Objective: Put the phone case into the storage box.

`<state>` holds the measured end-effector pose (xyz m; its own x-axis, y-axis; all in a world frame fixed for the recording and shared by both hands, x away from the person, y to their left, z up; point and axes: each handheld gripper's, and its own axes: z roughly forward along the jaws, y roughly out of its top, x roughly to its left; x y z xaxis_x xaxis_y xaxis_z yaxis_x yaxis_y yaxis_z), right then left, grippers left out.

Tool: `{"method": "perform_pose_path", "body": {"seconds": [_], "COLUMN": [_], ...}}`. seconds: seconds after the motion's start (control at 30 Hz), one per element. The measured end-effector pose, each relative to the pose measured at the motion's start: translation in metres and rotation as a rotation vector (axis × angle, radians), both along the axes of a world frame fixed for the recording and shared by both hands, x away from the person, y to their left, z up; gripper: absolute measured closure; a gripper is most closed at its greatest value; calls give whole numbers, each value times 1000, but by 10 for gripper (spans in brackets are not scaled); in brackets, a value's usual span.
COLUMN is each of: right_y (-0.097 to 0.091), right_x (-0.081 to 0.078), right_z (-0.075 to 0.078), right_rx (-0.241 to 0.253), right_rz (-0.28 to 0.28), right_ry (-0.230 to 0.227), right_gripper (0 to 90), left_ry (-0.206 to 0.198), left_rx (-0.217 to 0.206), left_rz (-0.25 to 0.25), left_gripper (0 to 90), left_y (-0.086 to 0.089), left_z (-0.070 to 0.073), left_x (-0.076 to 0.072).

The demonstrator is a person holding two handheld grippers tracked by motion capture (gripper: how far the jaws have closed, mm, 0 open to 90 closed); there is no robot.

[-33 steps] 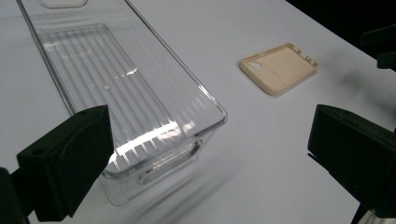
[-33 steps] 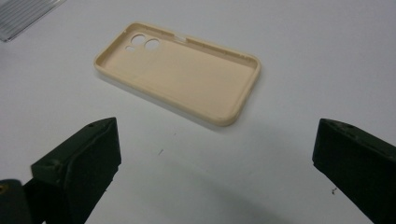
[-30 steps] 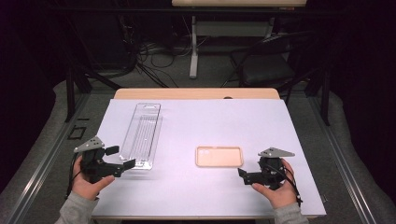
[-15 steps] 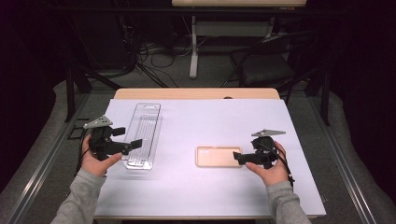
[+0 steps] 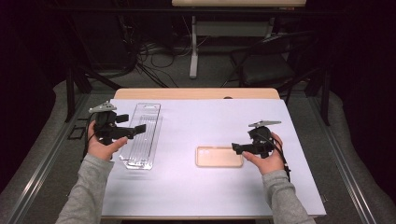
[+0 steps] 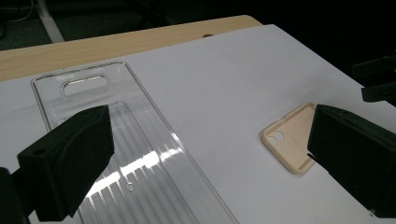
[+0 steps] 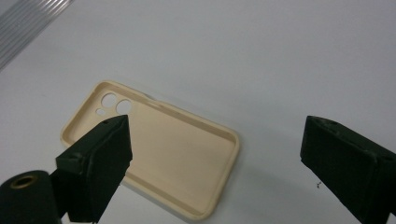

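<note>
Phone case: the beige phone case lies flat, open side up, on the white table cover, towards your right, with its camera cut-outs (clear in the right gripper view) at one end.
Clear tray: the ribbed clear tray lies lengthwise on the cover at your left, well apart from the case.
Right gripper: your right gripper hovers at the case's right end; its jaws stand wide and have just been closing a little, with nothing pressed between them.
Left gripper: your left gripper hangs over the tray's left edge, jaws spread wide, gripping nothing.
</note>
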<state>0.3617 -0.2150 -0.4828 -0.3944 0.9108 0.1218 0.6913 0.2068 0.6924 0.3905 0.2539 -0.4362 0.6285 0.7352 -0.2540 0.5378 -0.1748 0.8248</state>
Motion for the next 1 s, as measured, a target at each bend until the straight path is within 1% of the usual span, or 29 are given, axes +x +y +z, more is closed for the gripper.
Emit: {"method": "perform_pose_path", "body": {"seconds": [0.07,0.13,0.3,0.4,0.47,0.5,0.57,0.67,0.7,0.77,0.8,0.9,0.93,0.97,1.0], "right_y": [0,0,0,1,2,2,2,2,2,2,3,4,5,5,6], "right_x": [3,4,6,10,11,14,18,23,25,27,29,32,33,33,34], "right_z": [-2,-3,-3,-1,1,2,3,5,6,9,11,15,16,16,18], "right_rx": [-14,-12,-21,-50,-54,-63,-67,-93,-100,-116,-140,-199,-210,-210,-229], "right_rz": [1,0,13,36,43,61,72,91,101,137,160,220,241,241,265], "right_ry": [6,13,14,14,15,10,19,18,10,-18,-28,-53,-58,-58,-57], "right_gripper": [96,102,136,143,145,147,150,180,200,254,266,347,358,358,368], "left_ry": [5,5,8,6,4,-2,-5,-11,-11,-12,-10,-11,-11,-12,-12], "left_rx": [8,2,13,21,25,26,29,41,42,43,40,39,39,40,41], "left_rz": [3,7,11,13,13,9,7,1,1,-2,2,6,6,5,4], "left_gripper": [7,12,13,13,13,13,13,15,21,24,24,25,25,25,26], "left_y": [1,3,5,5,5,4,4,4,4,5,5,6,6,7,7], "left_z": [-1,-2,-4,-5,-4,-3,-3,-3,-3,-3,-3,-3,-3,-3,-3], "left_x": [0,-1,-2,-3,-4,-5,-5,-7,-7,-7,-8,-8,-8,-8,-8]}}
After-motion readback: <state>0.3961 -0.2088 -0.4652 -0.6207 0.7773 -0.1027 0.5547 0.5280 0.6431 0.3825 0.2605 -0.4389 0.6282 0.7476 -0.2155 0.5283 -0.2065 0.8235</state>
